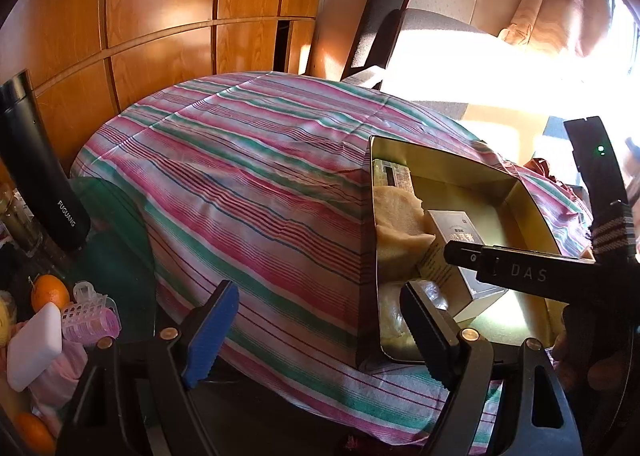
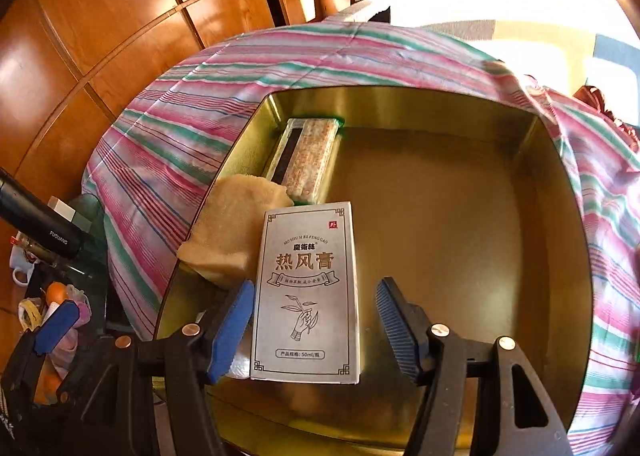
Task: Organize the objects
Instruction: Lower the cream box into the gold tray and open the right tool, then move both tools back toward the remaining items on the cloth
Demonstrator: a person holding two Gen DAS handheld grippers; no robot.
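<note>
A gold metal tin [image 2: 560,240] sits on a striped cloth [image 2: 168,144]. Inside it lie a silver carton with Chinese print [image 2: 306,296], a folded tan cloth [image 2: 236,228] and a long wrapped packet [image 2: 308,156]. My right gripper [image 2: 316,330] is open over the tin, its blue pads on either side of the silver carton, left pad close, right pad apart. My left gripper [image 1: 320,330] is open and empty above the striped cloth, just left of the tin [image 1: 472,164]. The right gripper's body [image 1: 520,270] reaches into the tin over the carton [image 1: 456,256].
A black FUGUANG flask [image 1: 40,176] stands at the left on a green glass surface [image 1: 116,240]. Beside it lie an orange [image 1: 50,292], a pink hair roller [image 1: 90,322] and a white block [image 1: 34,346]. Wooden wardrobe doors [image 1: 160,16] stand behind.
</note>
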